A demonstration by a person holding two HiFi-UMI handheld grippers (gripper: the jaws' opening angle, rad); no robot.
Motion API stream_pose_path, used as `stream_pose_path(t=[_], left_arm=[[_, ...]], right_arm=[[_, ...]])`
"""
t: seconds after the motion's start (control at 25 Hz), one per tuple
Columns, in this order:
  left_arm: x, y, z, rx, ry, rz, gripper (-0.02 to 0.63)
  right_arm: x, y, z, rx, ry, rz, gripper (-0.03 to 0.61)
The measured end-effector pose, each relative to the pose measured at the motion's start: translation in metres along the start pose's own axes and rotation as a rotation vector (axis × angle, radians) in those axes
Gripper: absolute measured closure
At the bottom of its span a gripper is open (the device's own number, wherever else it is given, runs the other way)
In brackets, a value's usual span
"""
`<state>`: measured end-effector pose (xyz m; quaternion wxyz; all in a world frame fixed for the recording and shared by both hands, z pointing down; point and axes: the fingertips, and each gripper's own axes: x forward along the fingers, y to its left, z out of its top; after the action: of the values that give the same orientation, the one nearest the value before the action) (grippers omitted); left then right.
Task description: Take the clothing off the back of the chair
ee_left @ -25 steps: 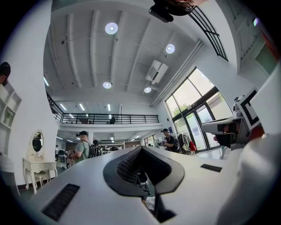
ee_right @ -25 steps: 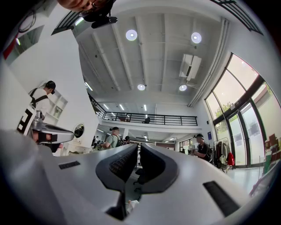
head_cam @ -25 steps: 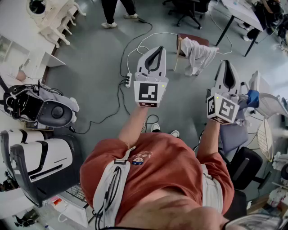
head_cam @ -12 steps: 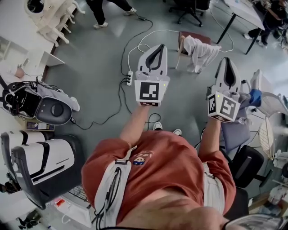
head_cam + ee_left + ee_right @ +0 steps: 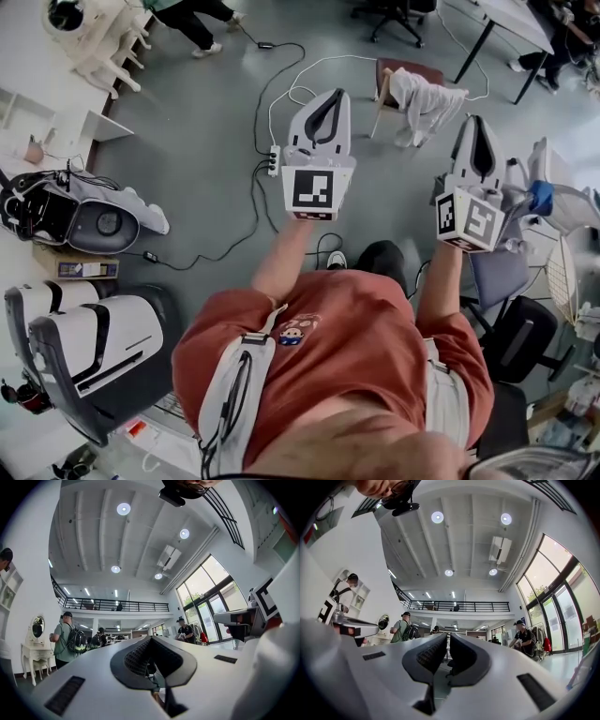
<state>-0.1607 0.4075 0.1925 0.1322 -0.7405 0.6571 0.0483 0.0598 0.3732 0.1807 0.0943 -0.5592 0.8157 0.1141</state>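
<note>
Grey floor (image 5: pixel 187 141); chair (image 5: pixel 405 67) at 1 o'clock, white garment (image 5: pixel 424 98) draped over its back, untouched. Left gripper (image 5: pixel 328 97) and right gripper (image 5: pixel 476 127): jaws closed, empty, well short. Removal not begun.

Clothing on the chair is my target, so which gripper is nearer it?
Right. In the head view the right gripper sits just below-right of the clothing; the left gripper is farther off to its left.

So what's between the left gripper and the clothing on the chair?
Head view: just bare floor and a chair leg before the clothing.
</note>
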Motion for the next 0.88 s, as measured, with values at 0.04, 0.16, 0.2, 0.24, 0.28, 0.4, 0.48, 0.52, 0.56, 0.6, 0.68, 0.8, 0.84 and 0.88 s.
stream_pose_path(t=[0.04,0.16,0.2,0.24,0.28,0.4,0.48,0.52,0.56,0.6,0.68,0.8,0.84,0.88], left_arm=[[0.001,0.001,-0.003,-0.003,0.002,-0.006,0.600],[0.011,0.000,-0.013,-0.012,0.015,-0.022,0.600],[0.016,-0.001,-0.017,-0.012,0.017,-0.026,0.600],[0.021,-0.002,-0.019,-0.008,0.016,-0.029,0.600],[0.026,-0.003,-0.022,-0.002,0.016,-0.031,0.600],[0.044,-0.006,-0.031,-0.001,0.034,-0.037,0.599],[0.061,-0.007,-0.034,-0.005,0.017,-0.043,0.600],[0.070,-0.008,-0.037,-0.006,0.011,-0.047,0.600],[0.079,-0.010,-0.040,-0.006,0.010,-0.051,0.600],[0.089,-0.012,-0.044,-0.005,0.012,-0.055,0.600],[0.110,-0.018,-0.052,-0.006,0.016,-0.061,0.600],[0.148,-0.025,-0.064,-0.006,0.021,-0.067,0.600],[0.162,-0.028,-0.069,-0.005,0.024,-0.067,0.600],[0.176,-0.030,-0.074,-0.007,0.034,-0.067,0.600]], right_arm=[[0.001,0.001,-0.002,-0.003,0.003,-0.003,0.543],[0.007,-0.001,-0.010,-0.004,0.013,-0.016,0.543],[0.010,-0.003,-0.013,0.000,0.016,-0.020,0.543],[0.014,-0.006,-0.017,0.003,0.020,-0.025,0.543],[0.017,-0.009,-0.022,0.004,0.023,-0.029,0.543],[0.032,-0.020,-0.033,0.005,0.030,-0.038,0.544],[0.044,-0.028,-0.039,0.002,0.032,-0.044,0.543],[0.050,-0.032,-0.043,0.002,0.033,-0.047,0.543],[0.056,-0.038,-0.048,0.006,0.034,-0.051,0.543],[0.063,-0.045,-0.053,0.012,0.034,-0.056,0.543],[0.078,-0.060,-0.063,0.024,0.035,-0.065,0.543],[0.109,-0.084,-0.075,0.025,0.040,-0.071,0.545],[0.120,-0.092,-0.080,0.024,0.043,-0.070,0.545],[0.132,-0.100,-0.085,0.023,0.046,-0.070,0.544]])
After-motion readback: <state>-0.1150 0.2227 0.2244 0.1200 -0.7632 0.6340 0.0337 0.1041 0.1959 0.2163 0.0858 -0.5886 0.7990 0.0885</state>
